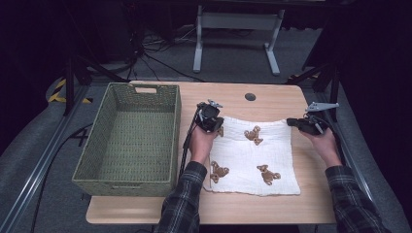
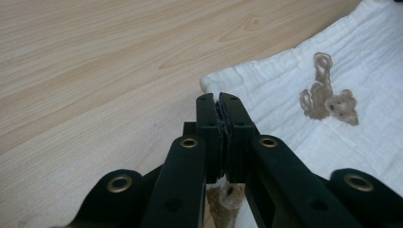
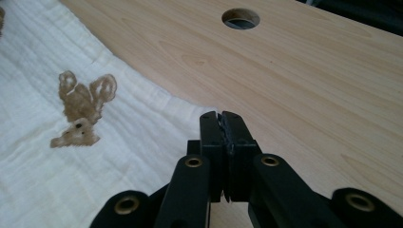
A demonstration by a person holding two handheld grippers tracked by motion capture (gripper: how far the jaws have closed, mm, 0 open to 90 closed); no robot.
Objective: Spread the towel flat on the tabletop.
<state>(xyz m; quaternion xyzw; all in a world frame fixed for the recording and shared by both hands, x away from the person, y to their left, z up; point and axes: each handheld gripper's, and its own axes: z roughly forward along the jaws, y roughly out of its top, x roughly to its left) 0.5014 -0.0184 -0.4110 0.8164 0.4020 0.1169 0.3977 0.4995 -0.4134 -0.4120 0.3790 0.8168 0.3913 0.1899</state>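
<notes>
A white cloth point(image 1: 252, 155) printed with brown teddy bears lies spread on the wooden table point(image 1: 272, 208). My left gripper point(image 1: 217, 127) is at the cloth's far left corner, jaws pressed together on the fabric. In the left gripper view the gripper point(image 2: 218, 97) pinches the edge of the cloth point(image 2: 361, 61), and a sliver of white shows between the jaws. My right gripper point(image 1: 290, 121) is at the far right corner. In the right gripper view the gripper point(image 3: 220, 115) is shut on the hem of the cloth point(image 3: 95, 156). A hand in a plaid sleeve holds each gripper.
A large green woven basket point(image 1: 92, 155) stands empty on the table's left side, close beside the left hand. A round cable hole point(image 1: 250, 96) sits near the table's far edge, beyond the cloth. Bare wood borders the cloth at the front and right.
</notes>
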